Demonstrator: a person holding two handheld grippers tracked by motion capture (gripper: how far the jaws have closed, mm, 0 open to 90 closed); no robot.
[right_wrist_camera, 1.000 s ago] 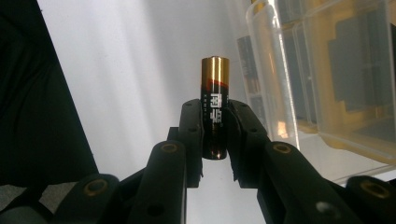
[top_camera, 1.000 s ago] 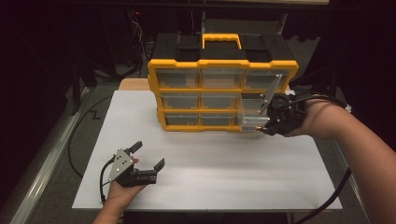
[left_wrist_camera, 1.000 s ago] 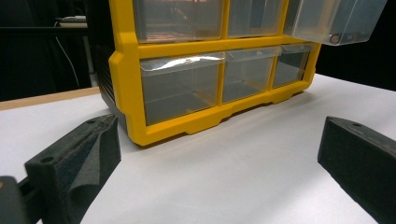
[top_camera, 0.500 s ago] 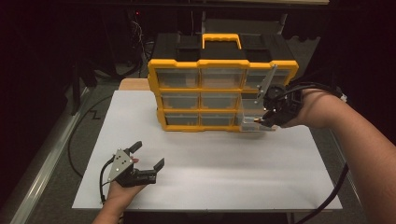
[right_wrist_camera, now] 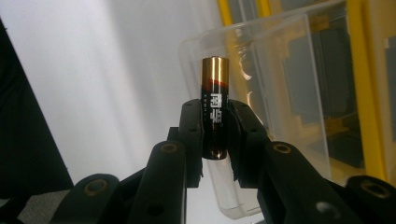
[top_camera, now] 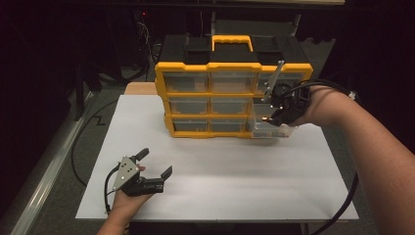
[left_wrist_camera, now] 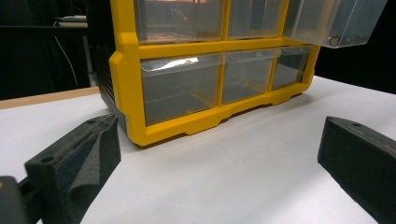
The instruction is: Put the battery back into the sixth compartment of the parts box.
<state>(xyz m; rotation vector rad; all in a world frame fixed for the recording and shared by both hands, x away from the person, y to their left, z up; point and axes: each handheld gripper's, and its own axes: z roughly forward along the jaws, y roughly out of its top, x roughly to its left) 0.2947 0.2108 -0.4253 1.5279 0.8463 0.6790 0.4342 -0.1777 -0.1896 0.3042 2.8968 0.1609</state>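
My left gripper rests near the front left corner of the white table, jaws wide apart with nothing between them, pointing toward the yellow plastic organiser with clear drawers at the table's back edge. At the organiser's right end, a clear plastic drawer is pulled out of the bottom row. My right gripper hangs just above it, closed snugly on a black and copper cylindrical battery, pinched at its lower half.

To do this well I judge I should lift straight clear of the drawer walls, keep the squeeze steady so the smooth battery does not slide, and avoid nudging the drawer.

From above, my hand and gripper hide the battery and most of the drawer; whether anything lies in the drawer I cannot tell.
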